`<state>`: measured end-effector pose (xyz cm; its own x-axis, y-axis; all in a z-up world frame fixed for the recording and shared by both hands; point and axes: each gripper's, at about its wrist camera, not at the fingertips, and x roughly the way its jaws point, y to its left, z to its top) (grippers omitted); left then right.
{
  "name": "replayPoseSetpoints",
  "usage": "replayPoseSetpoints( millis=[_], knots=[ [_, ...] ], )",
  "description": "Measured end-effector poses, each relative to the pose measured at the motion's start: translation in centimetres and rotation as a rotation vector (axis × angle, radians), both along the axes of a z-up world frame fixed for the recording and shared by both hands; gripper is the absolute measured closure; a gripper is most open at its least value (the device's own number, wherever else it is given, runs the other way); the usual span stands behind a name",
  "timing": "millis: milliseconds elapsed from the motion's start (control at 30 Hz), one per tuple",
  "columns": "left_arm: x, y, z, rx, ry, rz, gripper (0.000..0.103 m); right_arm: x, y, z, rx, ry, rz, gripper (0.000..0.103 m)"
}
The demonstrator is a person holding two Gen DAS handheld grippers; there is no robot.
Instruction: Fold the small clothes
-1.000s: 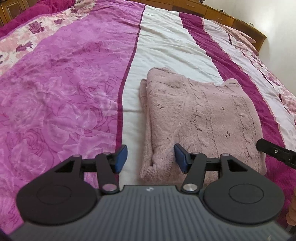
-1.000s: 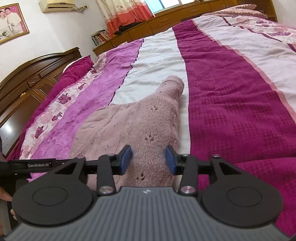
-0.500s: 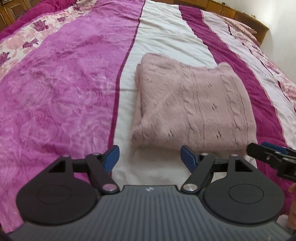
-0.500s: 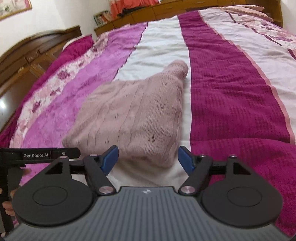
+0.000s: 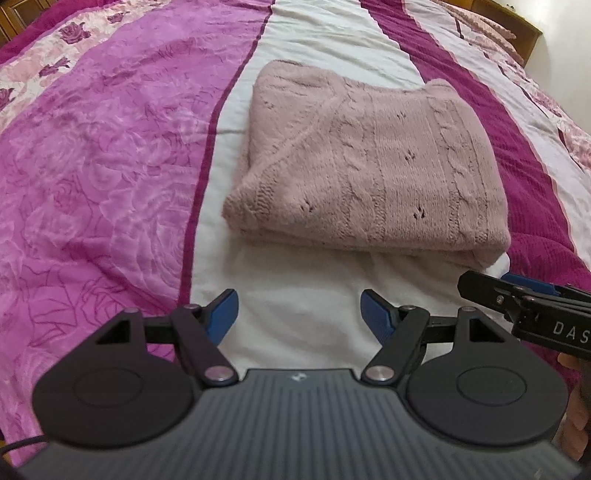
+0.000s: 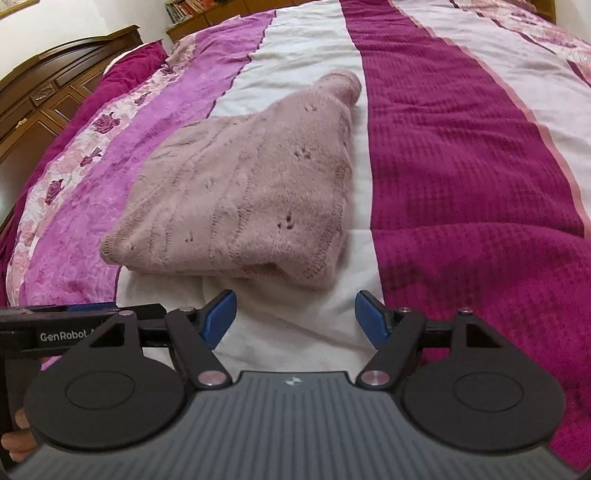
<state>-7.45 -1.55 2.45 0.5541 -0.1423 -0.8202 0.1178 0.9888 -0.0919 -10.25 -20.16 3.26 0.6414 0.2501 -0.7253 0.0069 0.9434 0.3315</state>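
A pale pink knitted sweater (image 5: 369, 166) lies folded in a neat rectangle on the white stripe of the bedspread; it also shows in the right wrist view (image 6: 243, 199). My left gripper (image 5: 299, 314) is open and empty, a short way in front of the sweater's near edge, not touching it. My right gripper (image 6: 295, 317) is open and empty, also just short of the near edge. The right gripper's tip shows at the right of the left wrist view (image 5: 517, 299), and the left gripper's body shows at the left of the right wrist view (image 6: 66, 325).
The bed is covered by a striped bedspread (image 5: 92, 166) in pink, white and dark magenta. A dark wooden headboard (image 6: 44, 96) and a pillow (image 6: 125, 70) stand at the left of the right wrist view. Low wooden cabinets (image 6: 221, 14) line the far wall.
Both grippers have opened wide, let go of the sweater's near edge and pulled back toward me. The sweater now lies free and flat in front of them.
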Motion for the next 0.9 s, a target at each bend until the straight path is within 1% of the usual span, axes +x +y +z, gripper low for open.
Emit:
replayPoseSetpoints(
  millis=[333, 900],
  knots=[
    [0.15, -0.06, -0.8, 0.002, 0.032, 0.019, 0.029, 0.3, 0.12, -0.69, -0.002, 0.02, 0.002, 0.026],
    [0.06, -0.3, -0.72, 0.02, 0.025, 0.011, 0.029, 0.29, -0.11, -0.96, 0.011, 0.025, -0.005, 0.026]
  ],
)
